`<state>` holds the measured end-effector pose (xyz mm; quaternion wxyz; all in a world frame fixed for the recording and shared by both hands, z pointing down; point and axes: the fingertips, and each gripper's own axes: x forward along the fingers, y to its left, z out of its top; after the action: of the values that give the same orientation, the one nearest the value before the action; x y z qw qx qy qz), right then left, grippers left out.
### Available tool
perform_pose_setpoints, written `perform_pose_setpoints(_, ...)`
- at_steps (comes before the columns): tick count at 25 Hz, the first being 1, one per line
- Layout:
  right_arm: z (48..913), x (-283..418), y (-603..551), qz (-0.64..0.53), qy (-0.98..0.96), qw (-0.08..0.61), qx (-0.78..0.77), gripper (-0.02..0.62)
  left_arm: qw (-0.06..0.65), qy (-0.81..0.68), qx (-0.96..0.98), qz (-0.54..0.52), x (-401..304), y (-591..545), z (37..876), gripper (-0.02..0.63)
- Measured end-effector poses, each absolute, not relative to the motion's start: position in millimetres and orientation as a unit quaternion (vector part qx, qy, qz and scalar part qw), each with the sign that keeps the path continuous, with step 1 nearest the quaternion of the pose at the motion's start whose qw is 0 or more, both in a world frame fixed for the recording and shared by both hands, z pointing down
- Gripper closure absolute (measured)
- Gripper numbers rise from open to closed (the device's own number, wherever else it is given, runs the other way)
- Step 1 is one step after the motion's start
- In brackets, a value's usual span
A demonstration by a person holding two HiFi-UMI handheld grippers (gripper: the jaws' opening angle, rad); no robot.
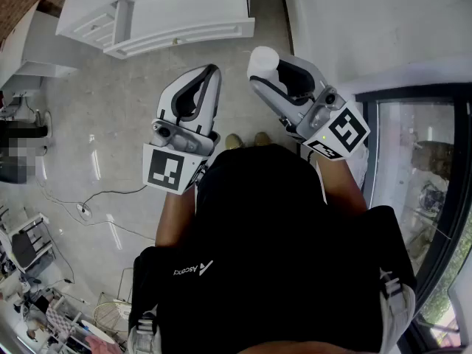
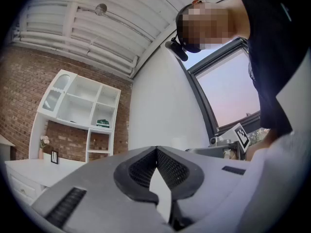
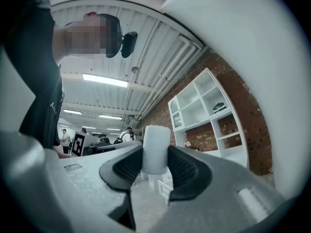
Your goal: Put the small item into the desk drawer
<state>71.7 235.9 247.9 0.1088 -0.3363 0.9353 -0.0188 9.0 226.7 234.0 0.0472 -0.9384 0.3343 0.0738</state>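
The small item is a white cylinder (image 3: 155,149), standing upright between the dark pads of my right gripper (image 3: 155,163), which is shut on it. From the head view, the same white cylinder (image 1: 262,59) sticks out at the tip of the right gripper (image 1: 271,68), held at chest height above the floor. My left gripper (image 1: 212,76) is beside it, with its jaws shut and nothing between them (image 2: 156,153). The white desk (image 1: 151,9) with its drawer fronts (image 1: 177,39) stands ahead to the left, well away from both grippers.
A white shelf unit (image 3: 204,108) stands against a brick wall. A window frame (image 1: 413,94) and a white wall are on the right. Cables (image 1: 96,198) run across the grey floor on the left, and chairs and clutter (image 1: 29,249) fill the lower left.
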Motion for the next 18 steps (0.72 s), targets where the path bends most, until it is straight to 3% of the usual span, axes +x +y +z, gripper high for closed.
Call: perform_pose_setpoints(18, 243.5, 104.2, 225.2, -0.027, 0.943, 0.122, -0.307, 0.434, 0.055, 0.37, -0.924, 0.074, 34.3, 214.4, 231.0, 0.607)
